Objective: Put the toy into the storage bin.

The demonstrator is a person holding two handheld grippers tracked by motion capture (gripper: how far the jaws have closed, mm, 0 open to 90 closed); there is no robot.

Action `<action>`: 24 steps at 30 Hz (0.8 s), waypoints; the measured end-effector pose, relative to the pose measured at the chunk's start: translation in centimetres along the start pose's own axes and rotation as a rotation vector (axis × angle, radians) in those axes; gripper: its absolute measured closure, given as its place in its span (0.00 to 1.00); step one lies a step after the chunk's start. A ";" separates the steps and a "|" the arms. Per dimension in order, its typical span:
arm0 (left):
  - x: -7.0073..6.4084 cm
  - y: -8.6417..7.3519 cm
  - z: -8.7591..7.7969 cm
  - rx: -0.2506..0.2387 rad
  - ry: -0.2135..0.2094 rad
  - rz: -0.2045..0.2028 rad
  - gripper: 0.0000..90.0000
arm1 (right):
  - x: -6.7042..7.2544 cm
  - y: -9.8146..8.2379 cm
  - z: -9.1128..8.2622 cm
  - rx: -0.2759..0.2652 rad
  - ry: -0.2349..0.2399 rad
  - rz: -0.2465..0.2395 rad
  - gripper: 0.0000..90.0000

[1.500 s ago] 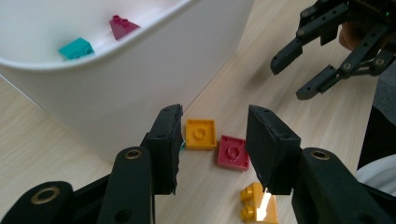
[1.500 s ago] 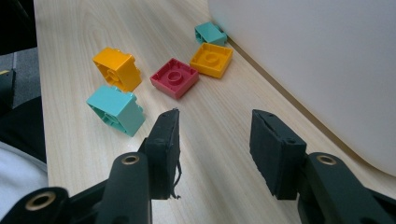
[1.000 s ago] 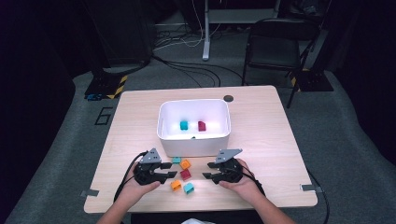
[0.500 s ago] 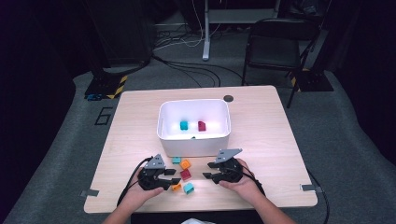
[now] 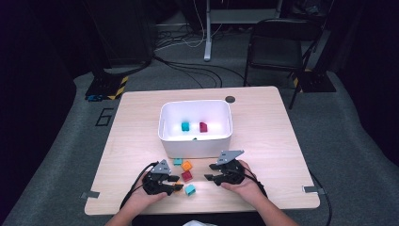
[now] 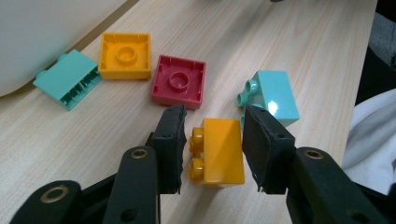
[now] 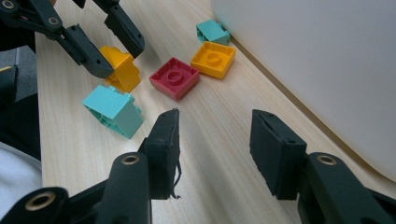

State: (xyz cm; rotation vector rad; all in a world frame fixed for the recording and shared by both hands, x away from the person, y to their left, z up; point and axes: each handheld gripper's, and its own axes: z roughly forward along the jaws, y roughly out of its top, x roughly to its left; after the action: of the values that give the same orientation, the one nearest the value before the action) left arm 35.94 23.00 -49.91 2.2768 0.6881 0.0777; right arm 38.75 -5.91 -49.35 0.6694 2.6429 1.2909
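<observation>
Left gripper point(image 6: 212, 142) straddles an orange brick point(image 6: 218, 151) that lies on its side on the wooden table point(image 5: 273, 141), studs pointing toward the gripper's left jaw. Its jaws have just been closing, and the brick sits between them — the pads stand very near its two faces, though whether they already press on it is hard to say from this angle. In the high view the same gripper point(image 5: 175, 184) rests low at the table's near edge, held in the person's left hand point(image 5: 143, 197).

Just beyond the orange brick lie a light teal brick point(image 6: 273, 95) with its studs sideways, a red square brick point(image 6: 179, 80) and an orange square brick point(image 6: 126, 55), both flat. A teal brick point(image 6: 69, 78) lies against the wall of the white tub point(image 5: 195, 141). Inside the tub sit a teal block point(image 5: 185, 126) and a dark red block point(image 5: 203, 126).

Right gripper point(image 7: 215, 140) hangs over bare table beside the tub — jaws moderately apart, nothing between them. From above it point(image 5: 211, 178) sits well apart from the left one.
</observation>
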 end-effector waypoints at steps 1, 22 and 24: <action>0.0 0.0 0.0 0.000 0.000 0.000 0.68 | 0.0 0.0 0.0 0.000 0.000 0.000 0.58; 1.4 1.2 -1.8 -0.032 0.047 -0.032 0.74 | 0.0 -0.2 -0.1 0.002 -0.008 -0.001 0.58; 1.5 1.3 -2.0 -0.038 0.054 -0.037 0.74 | 0.0 -0.2 -0.1 0.003 -0.008 0.000 0.58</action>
State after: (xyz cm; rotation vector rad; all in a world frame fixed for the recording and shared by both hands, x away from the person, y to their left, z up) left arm 37.28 24.26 -47.81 2.2314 0.7502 0.1336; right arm 38.68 -6.10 -49.40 0.6734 2.6396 1.2819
